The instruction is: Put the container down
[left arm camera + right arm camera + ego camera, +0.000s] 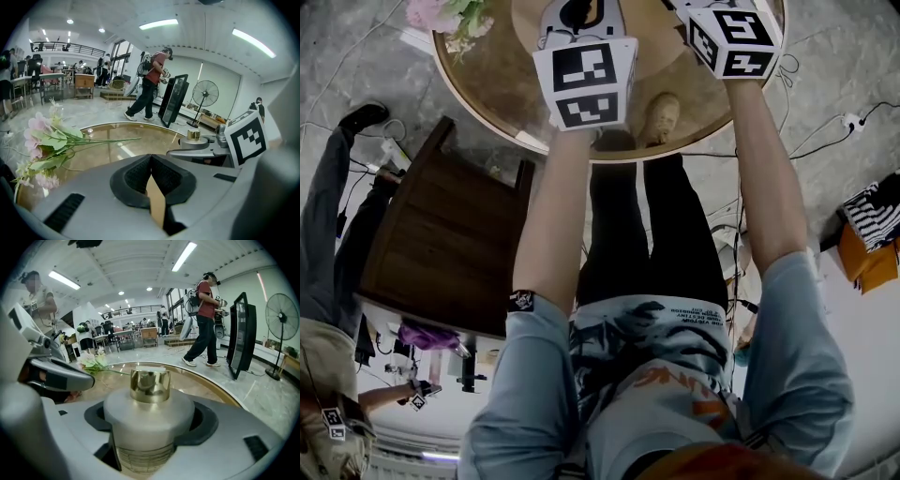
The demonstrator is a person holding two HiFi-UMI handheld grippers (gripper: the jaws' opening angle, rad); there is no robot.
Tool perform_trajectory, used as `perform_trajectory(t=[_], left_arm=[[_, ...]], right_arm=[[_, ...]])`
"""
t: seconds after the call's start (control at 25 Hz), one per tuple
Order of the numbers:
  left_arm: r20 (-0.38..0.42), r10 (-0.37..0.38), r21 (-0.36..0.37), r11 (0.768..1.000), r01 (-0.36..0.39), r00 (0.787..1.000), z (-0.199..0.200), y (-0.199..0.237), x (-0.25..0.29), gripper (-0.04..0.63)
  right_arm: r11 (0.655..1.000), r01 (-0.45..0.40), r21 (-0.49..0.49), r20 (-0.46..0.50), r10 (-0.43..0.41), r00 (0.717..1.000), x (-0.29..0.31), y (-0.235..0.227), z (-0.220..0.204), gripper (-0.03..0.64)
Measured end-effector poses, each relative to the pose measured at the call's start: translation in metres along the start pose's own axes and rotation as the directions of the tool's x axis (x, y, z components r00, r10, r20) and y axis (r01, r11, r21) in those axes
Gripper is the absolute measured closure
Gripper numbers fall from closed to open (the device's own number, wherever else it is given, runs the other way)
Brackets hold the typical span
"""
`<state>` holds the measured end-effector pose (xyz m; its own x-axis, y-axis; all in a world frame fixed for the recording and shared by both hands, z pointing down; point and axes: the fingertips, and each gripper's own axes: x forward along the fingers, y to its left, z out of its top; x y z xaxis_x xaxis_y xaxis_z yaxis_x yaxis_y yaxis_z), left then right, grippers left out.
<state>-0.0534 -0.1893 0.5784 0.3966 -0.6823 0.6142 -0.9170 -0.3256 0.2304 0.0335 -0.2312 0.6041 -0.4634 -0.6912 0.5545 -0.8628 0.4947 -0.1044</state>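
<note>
A white container (149, 401) with a gold cap sits upright between the jaws of my right gripper (150, 427), which is shut on its body. It hangs over a round glass-topped table (213, 390). From the left gripper view the gold cap (193, 135) shows to the right, held by the right gripper (206, 151). My left gripper (151, 161) is shut with its black pads pressed together and nothing between them. In the head view both grippers, left (584, 80) and right (734, 39), are held out over the table (487, 84).
Pink artificial flowers (44, 140) lie at the table's left side (450, 14). A dark wooden chair (441, 234) stands by the table edge. Another person (328, 244) stands at the left. Beyond the table are a walking person (150, 84), a black panel (173, 99) and a fan (205, 93).
</note>
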Motion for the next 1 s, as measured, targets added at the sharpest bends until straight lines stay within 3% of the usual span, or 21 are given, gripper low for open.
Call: perform_trajectory(t=[0.16,0.44,0.72,1.0], left_arm=[[-0.006,-0.003,0.002,1.0,0.003,1.0,-0.003,-0.004,-0.003,0.568],[-0.012,-0.002,0.003,1.0,0.002,1.0,-0.008,-0.008,-0.005,0.568],[-0.019,0.01,0.002,1.0,-0.01,1.0,-0.012,-0.013,-0.014,0.568],[-0.027,0.028,0.0,1.0,-0.028,0.999,-0.015,-0.019,-0.027,0.568]], right_arm=[[0.996,-0.01,-0.091,-0.063,0.005,0.998,-0.007,0.007,-0.009,0.252],[0.994,-0.014,-0.113,-0.112,0.002,0.994,-0.015,0.008,-0.026,0.252],[0.977,-0.068,-0.202,-0.176,0.032,0.984,-0.017,0.012,-0.037,0.249],[0.995,-0.051,-0.09,-0.184,0.034,0.982,-0.038,0.006,-0.044,0.242]])
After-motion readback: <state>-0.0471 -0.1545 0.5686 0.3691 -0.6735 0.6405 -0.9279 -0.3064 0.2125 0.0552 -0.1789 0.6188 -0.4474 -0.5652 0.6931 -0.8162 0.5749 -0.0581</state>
